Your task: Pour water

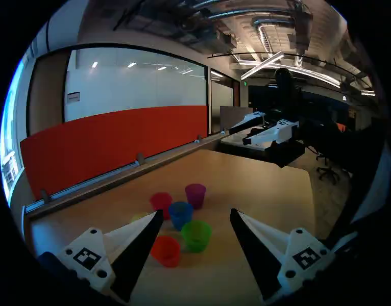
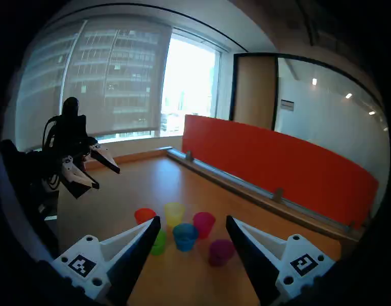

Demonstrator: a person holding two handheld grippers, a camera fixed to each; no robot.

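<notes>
The left hand-held gripper (image 1: 196, 211) and right hand-held gripper (image 2: 193, 218) are being held open and empty over the bench (image 1: 262, 188). The coloured cups (image 1: 180, 213) are being framed at twelve o'clock. They are judged light, thin-walled and slippery, best pinched gently mid-wall.

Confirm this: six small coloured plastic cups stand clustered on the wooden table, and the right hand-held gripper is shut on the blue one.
No. The right hand-held gripper is open and holds nothing; the right gripper view shows the small blue plastic cup standing free on the wooden table. The rest is right.
</notes>
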